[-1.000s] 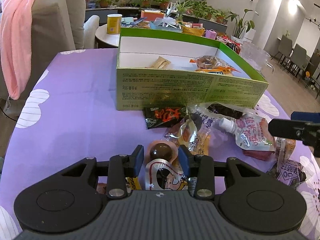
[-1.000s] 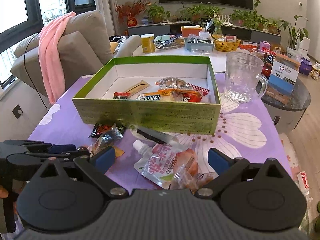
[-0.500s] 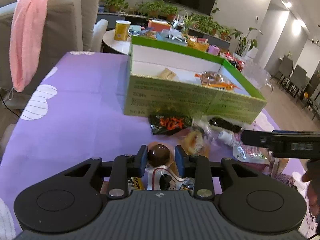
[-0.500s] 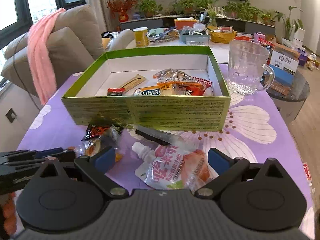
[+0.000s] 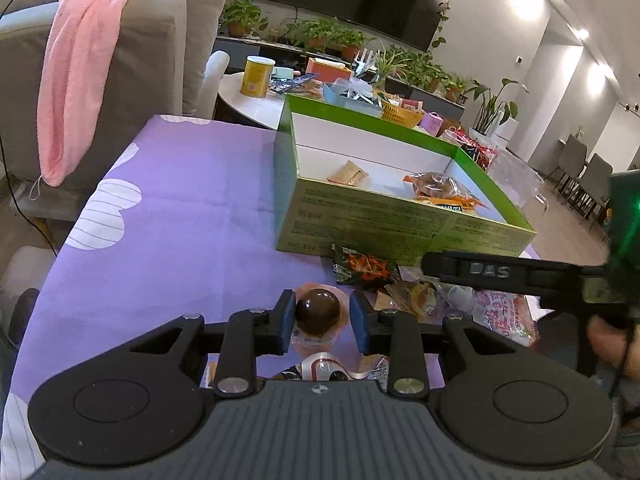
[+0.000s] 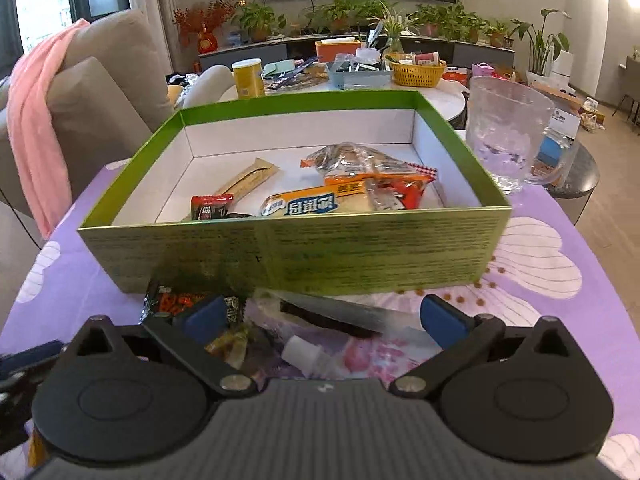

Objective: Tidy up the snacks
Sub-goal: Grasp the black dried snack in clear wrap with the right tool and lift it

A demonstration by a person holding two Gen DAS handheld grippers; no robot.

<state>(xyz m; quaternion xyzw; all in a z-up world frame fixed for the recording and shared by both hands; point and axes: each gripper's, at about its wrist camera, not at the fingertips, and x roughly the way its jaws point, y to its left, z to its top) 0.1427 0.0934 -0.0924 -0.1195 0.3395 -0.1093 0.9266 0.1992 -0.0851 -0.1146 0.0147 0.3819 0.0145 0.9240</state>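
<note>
While the left gripper [image 5: 318, 316] clamps the brown chocolate-ball snack cup [image 5: 318, 312], lifted just above the purple tablecloth [image 5: 180, 216], the carry should rise clear of the near wall of the green box [image 5: 384, 224], at two o'clock from the cup, and release only over its white floor. To the right, the right gripper [image 6: 324, 316] hangs spread and empty over the spouted jelly pouch [image 6: 316, 354] and long clear packet [image 6: 340, 316], at six o'clock of the box; it should settle on one item before closing. Against the earlier frame, the left jaws have narrowed onto the cup, and the right gripper has sunk nearer the pile.
</note>
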